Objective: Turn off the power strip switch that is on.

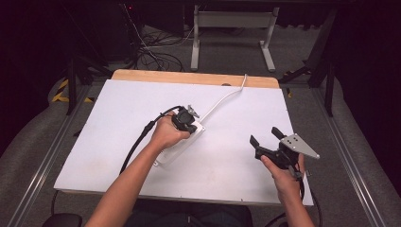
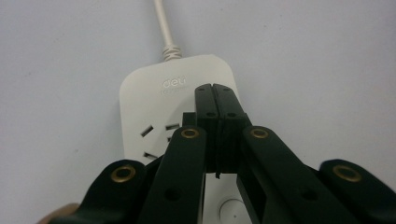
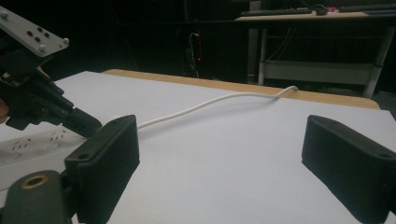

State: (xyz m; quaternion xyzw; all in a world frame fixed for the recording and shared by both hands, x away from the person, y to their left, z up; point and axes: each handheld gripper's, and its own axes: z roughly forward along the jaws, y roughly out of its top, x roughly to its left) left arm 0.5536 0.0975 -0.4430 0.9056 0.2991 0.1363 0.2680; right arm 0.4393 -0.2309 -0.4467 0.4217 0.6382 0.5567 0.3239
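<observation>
A smooth white plastic power strip (image 2: 154,100) lies on a matt white table (image 1: 236,104) edged in pale bare wood; the black gripper (image 2: 215,100) plastic looks semi-matt.

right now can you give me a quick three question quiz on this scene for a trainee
1. True or false: the left gripper has its jaws shut and rests over the white power strip.
2. Multiple choice: the right gripper is (a) clamped on the cord, (b) open with nothing between its jaws, (c) pressing on the strip.
3. Short answer: towards which edge of the table does the strip's white cord run in the high view?

Key
1. True.
2. b.
3. The far edge, where it drops over the wooden rim.
</observation>
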